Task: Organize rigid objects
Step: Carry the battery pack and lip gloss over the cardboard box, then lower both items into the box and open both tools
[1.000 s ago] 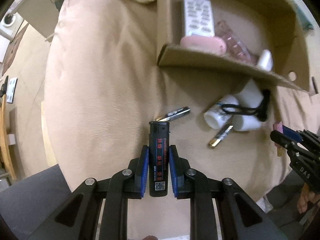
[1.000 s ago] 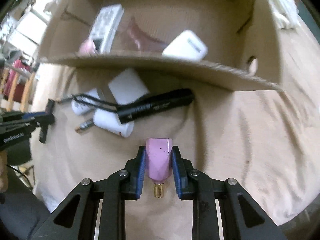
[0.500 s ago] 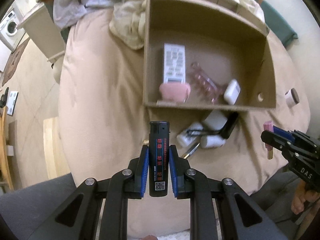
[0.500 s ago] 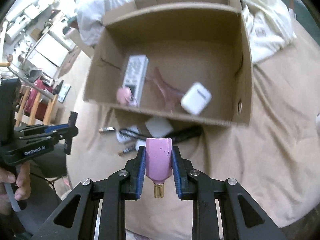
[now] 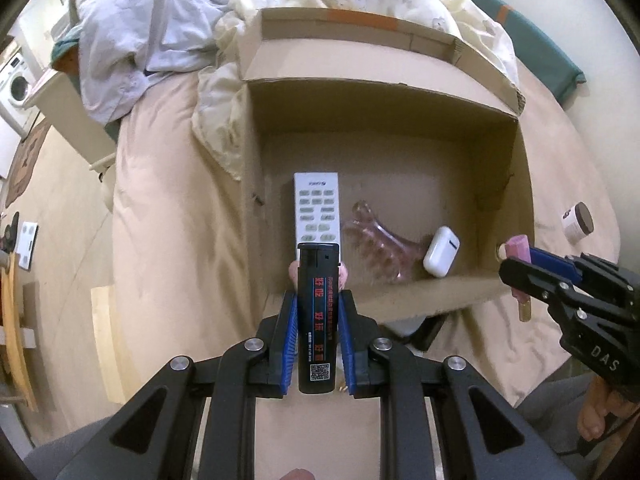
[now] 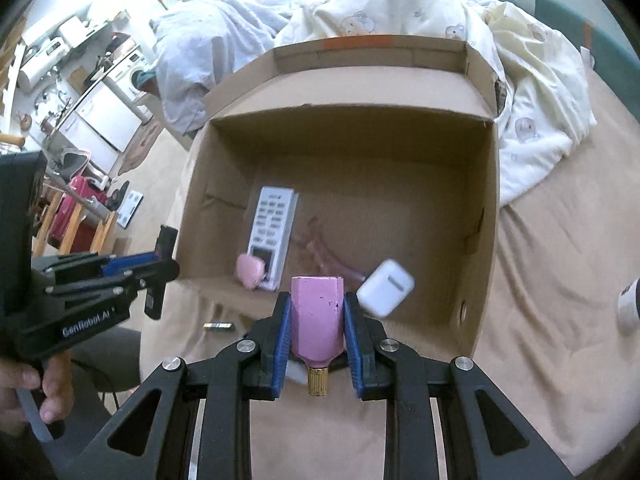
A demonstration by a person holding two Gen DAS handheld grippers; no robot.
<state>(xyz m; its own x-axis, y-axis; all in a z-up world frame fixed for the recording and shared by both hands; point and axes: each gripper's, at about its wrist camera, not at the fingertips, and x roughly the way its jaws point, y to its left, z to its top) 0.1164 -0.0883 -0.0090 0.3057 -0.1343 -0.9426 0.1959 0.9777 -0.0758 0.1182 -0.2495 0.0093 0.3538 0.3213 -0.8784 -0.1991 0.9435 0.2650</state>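
Observation:
My left gripper [image 5: 318, 316] is shut on a black lighter [image 5: 317, 308] with red print, held upright above the near wall of an open cardboard box [image 5: 400, 300]. My right gripper [image 6: 316, 320] is shut on a pink bottle [image 6: 318, 320] with a gold neck, held over the box's near wall [image 6: 224, 292]. Inside the box lie a white remote [image 5: 318, 210], a clear pink comb-like piece [image 5: 380, 244], a white earbud case [image 5: 441, 251] and a pink rounded object [image 6: 250, 271]. The right gripper also shows in the left wrist view [image 5: 520, 268], the left gripper in the right wrist view [image 6: 160, 268].
The box sits on a beige bed cover [image 5: 168, 200]. Crumpled bedding [image 6: 360, 12] lies behind it. A small brown-lidded jar [image 5: 578, 224] stands right of the box. A small gold-and-black item [image 6: 218, 325] lies on the cover before the box. Floor and furniture lie left.
Both grippers have risen and pulled back from the bed with their objects held. The box interior now shows from above; the flashlight and white items in front of it are mostly hidden.

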